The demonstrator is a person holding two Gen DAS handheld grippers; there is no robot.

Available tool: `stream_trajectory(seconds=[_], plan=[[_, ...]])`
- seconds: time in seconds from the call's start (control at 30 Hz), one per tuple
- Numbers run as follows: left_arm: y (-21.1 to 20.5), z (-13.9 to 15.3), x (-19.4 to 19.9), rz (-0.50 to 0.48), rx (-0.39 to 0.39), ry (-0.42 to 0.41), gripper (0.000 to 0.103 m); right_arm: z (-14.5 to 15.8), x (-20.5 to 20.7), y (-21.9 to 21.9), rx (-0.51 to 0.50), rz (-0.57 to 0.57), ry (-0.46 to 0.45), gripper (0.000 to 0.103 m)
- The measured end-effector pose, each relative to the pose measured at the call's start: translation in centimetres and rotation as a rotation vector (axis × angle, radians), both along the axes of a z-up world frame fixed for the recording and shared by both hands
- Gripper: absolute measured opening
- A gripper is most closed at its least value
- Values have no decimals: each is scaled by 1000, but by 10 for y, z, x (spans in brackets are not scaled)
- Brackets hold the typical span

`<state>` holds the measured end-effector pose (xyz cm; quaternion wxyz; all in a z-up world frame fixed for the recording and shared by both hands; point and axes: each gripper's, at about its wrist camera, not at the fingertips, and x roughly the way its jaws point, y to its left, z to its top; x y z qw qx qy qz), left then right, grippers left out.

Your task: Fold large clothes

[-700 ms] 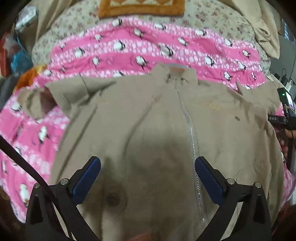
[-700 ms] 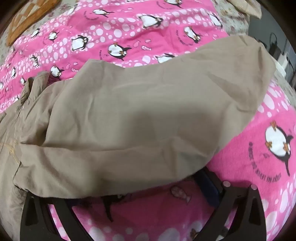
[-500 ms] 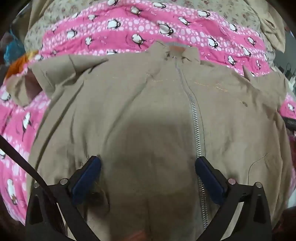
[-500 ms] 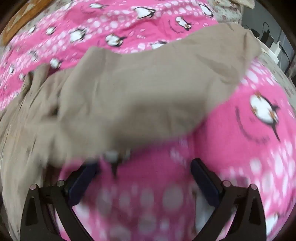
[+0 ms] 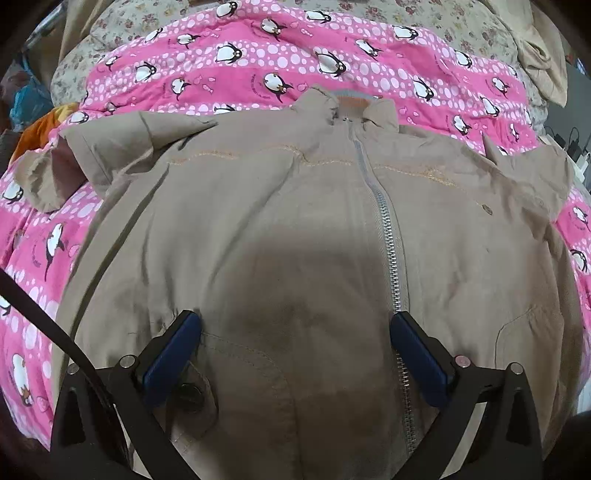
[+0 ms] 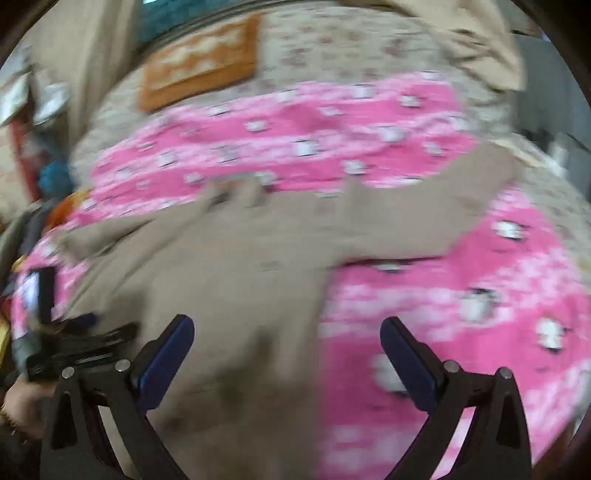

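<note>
- Khaki cotton, a large zip-front jacket point(image 5: 295, 229), lies spread front-up on the pink penguin-print fleece blanket point(image 5: 280, 59), and it fills nearly all of my left wrist view.
- My left gripper point(image 5: 295, 354) sits low over the jacket's lower front, with cloth running under and between my two blue-padded fingers point(image 5: 173, 354).
- The silver zipper point(image 5: 388, 236) passes just inside my right-side finger of that gripper, and a round metal snap button point(image 5: 190, 397) shows just beside the other finger.
- The jacket's long axis runs straight away from my left gripper: hem nearest me, collar point(image 5: 351, 105) at the far end, pointing toward the floral bedsheet point(image 5: 406, 18) beyond the blanket.
- One sleeve point(image 5: 107, 147) is bunched out to the left of the collar; the other sleeve point(image 6: 443, 206) reaches out to the right across the blanket.
- My left jaws stand wide apart and grip nothing; whether the fingertips press on the cloth I cannot tell.
- My right gripper point(image 6: 288, 350) shows in a heavily blurred view, hovering above the jacket's right side edge, with khaki cloth under one finger and pink blanket under the other.
- My right jaws are also spread wide and hold nothing.
- From the right wrist view, an orange patterned cushion point(image 6: 199, 59) lies on the bedsheet well beyond the collar.
</note>
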<state>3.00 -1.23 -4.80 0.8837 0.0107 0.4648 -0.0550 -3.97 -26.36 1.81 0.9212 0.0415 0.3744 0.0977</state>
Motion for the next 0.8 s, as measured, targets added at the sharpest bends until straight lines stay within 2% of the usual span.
stream_trajectory(seconds=[0.1,0.13,0.17,0.2,0.23,0.3,0.33,0.43,0.5,0.53,0.6,0.63,0.73,0.8], plan=[[6,0,1,-13,-20,6,88,-32,10,26,-33,132,137,97],[8,0,0,-17,-30,5,86,-47,14,30,-61,110,194,86],[11,1,0,-21,-33,2,86,-58,17,24,-107,39,249,79],[12,2,-1,-27,-35,-4,85,-63,19,19,-124,-16,274,79],[14,2,-2,-28,-31,-11,85,-64,14,11,-94,-48,275,79],[16,1,-2,-18,2,-25,85,-61,1,1,-19,-62,275,79],[17,-1,-2,-13,5,-24,85,-60,-7,3,-24,-56,276,79],[17,-5,0,-10,4,-14,85,-67,-22,18,-98,-28,286,81],[12,-8,-1,-11,40,-21,87,-63,-10,28,-136,3,316,91],[10,-8,-1,-8,50,-25,87,-60,6,25,-158,35,345,99],[10,-9,-3,9,49,-31,87,-59,4,48,-217,61,361,102],[11,-8,-2,10,50,-32,87,-56,5,53,-222,57,348,102],[11,-9,-3,10,51,-33,87,-31,7,50,-180,37,249,86],[11,-9,-3,9,48,-35,87,-17,3,50,-173,7,139,86]])
